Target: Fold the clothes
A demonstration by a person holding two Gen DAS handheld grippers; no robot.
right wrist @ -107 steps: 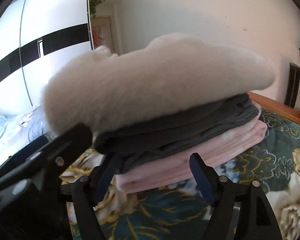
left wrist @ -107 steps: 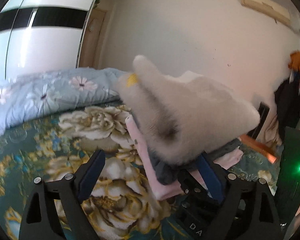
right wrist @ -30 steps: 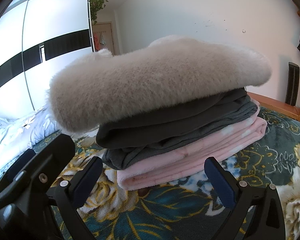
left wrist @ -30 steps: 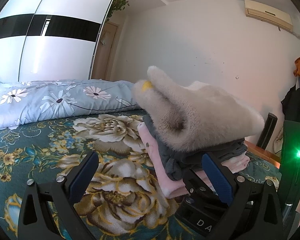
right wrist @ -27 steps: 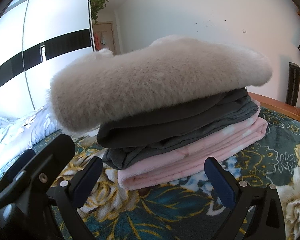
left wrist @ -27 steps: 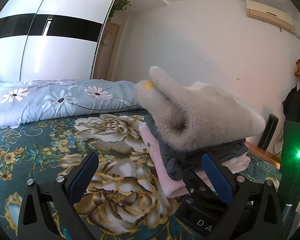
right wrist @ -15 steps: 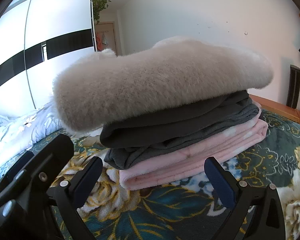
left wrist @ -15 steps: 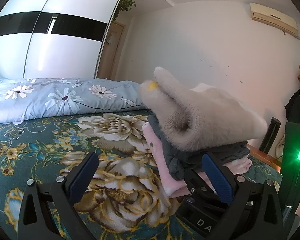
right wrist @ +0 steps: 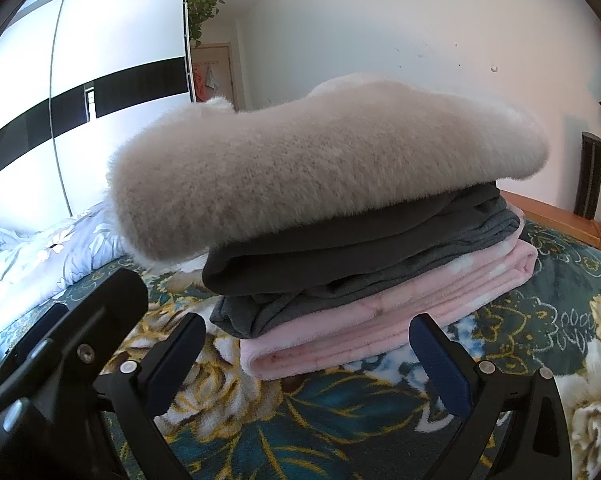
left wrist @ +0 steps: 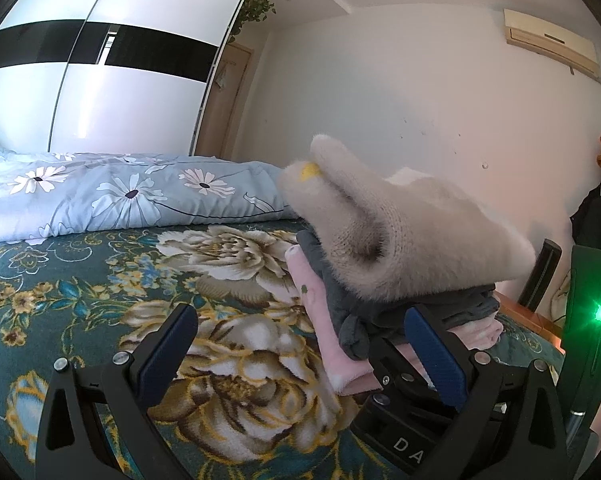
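Resting on the floral bedspread (right wrist: 560,272), the folded stack (right wrist: 340,280) lies lengthwise straight before the right gripper (right wrist: 312,354), nearer than the left gripper (left wrist: 300,344); both gape wide, holding nothing.

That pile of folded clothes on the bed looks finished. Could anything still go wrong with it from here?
Possibly. The fluffy beige sweater on top overhangs the dark grey garment and pink blanket below, so it might slide or flop open. Both the left gripper and right gripper sit open close to the stack, and a careless move could nudge it. The soft floral bedspread gives an uneven base.
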